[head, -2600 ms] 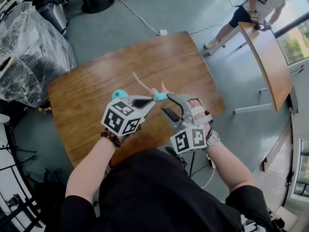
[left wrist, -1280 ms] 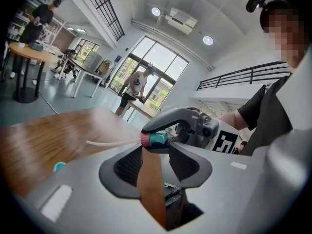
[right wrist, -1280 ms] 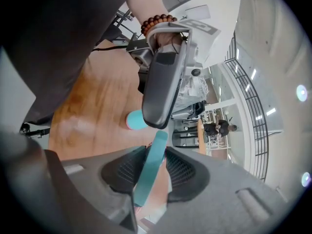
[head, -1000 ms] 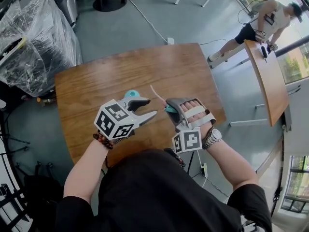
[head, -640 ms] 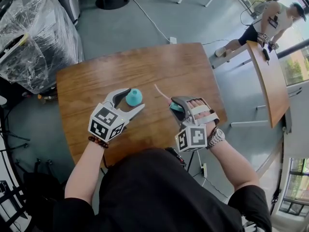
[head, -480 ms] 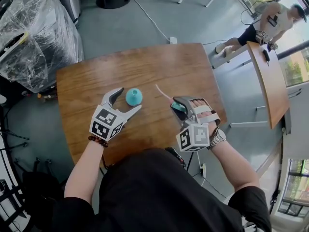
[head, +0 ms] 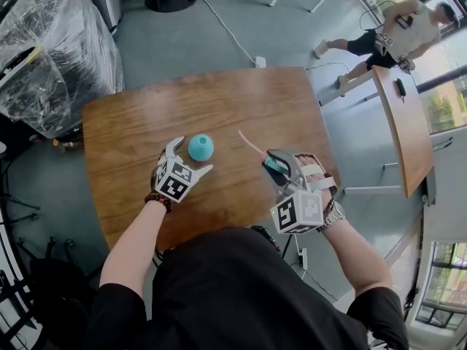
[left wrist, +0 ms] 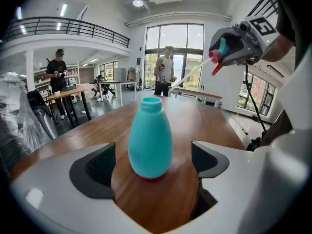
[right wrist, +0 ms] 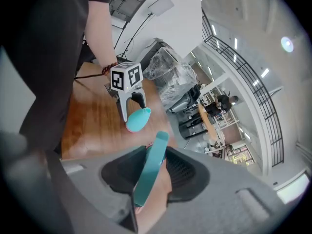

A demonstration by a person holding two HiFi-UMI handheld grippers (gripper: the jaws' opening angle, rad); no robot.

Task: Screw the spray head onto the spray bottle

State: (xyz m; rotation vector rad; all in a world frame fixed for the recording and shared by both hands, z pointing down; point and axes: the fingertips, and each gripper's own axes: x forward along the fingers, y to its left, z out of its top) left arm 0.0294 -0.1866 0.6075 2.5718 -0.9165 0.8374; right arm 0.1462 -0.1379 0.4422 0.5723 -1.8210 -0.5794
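Bottle (head: 201,147) stands free between just-opened left tongs (head: 192,156); right tongs (head: 273,161) clench, seemingly, spray head (right wrist: 150,172)

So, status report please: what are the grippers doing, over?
Left gripper open, jaws just opening, bottle standing between them untouched. Right gripper shut on spray head, held clear of bottle. Nothing in the way.

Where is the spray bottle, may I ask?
Head view: the spray bottle stands upright left of centre on the table, between the left tool's jaws, which have just been opening.
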